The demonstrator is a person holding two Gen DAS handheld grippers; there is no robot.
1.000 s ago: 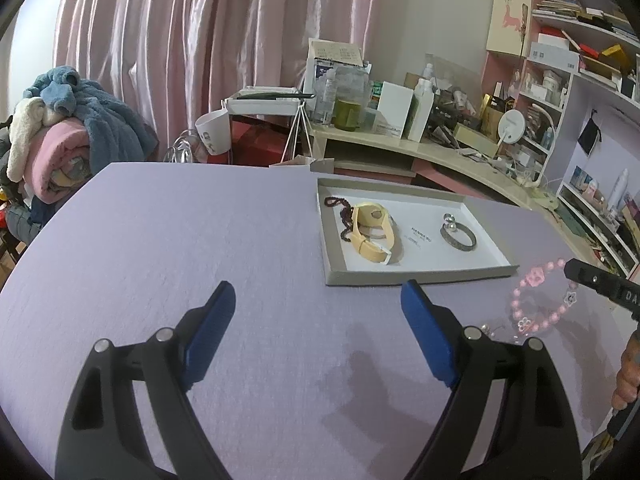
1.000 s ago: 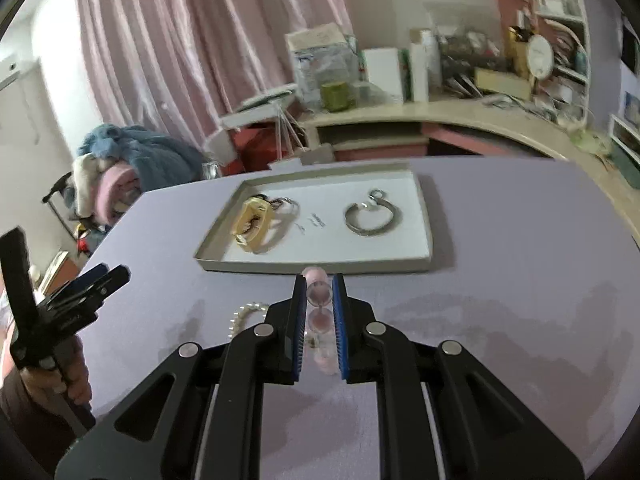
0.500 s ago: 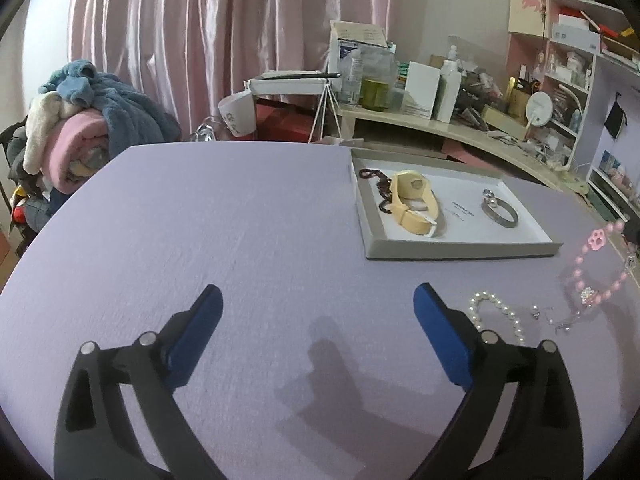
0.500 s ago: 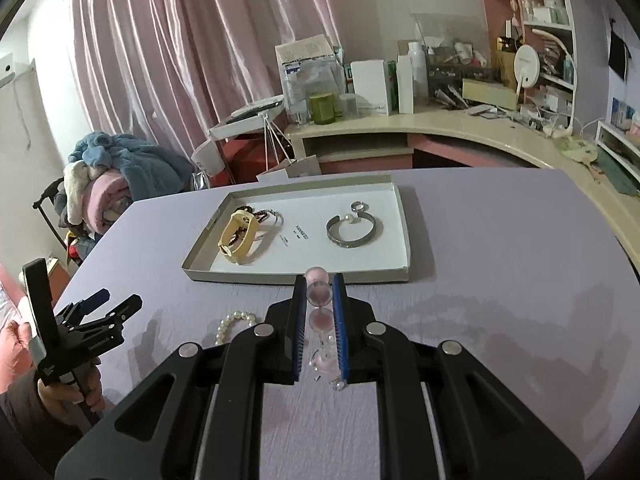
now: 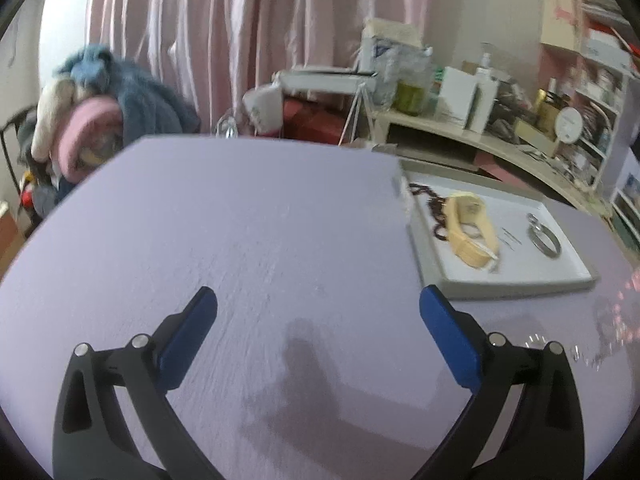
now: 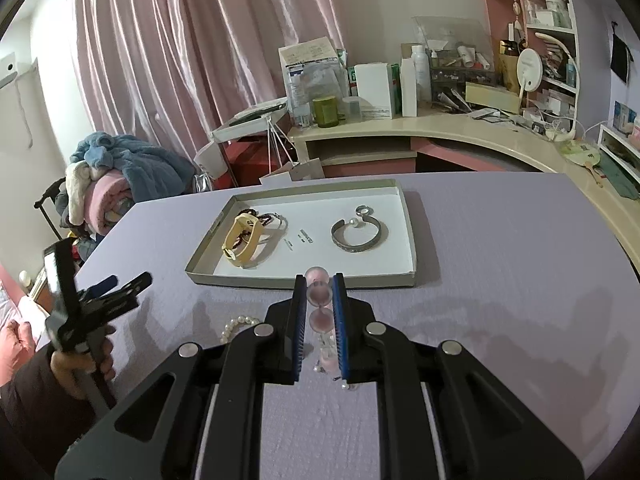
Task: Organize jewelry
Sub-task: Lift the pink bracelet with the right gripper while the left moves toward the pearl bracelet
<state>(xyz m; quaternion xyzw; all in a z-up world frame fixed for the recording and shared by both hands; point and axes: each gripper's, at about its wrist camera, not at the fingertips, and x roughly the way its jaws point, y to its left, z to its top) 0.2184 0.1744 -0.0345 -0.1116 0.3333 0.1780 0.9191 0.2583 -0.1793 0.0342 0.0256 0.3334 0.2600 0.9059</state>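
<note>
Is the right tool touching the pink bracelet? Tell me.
Touching. The right wrist view shows the right tool shut on the pink bracelet, beads pinched between both pads.

Matt cloth table (image 6: 500,248), metal bangle (image 6: 357,236)

The table (image 6: 500,240) is light purple. The tray (image 6: 404,236) is white inside with grey walls. The beads (image 6: 319,294) are pink, the watch (image 6: 244,240) yellow, the bangle (image 6: 356,236) silver, the tongs' pads (image 6: 339,320) blue.
</note>
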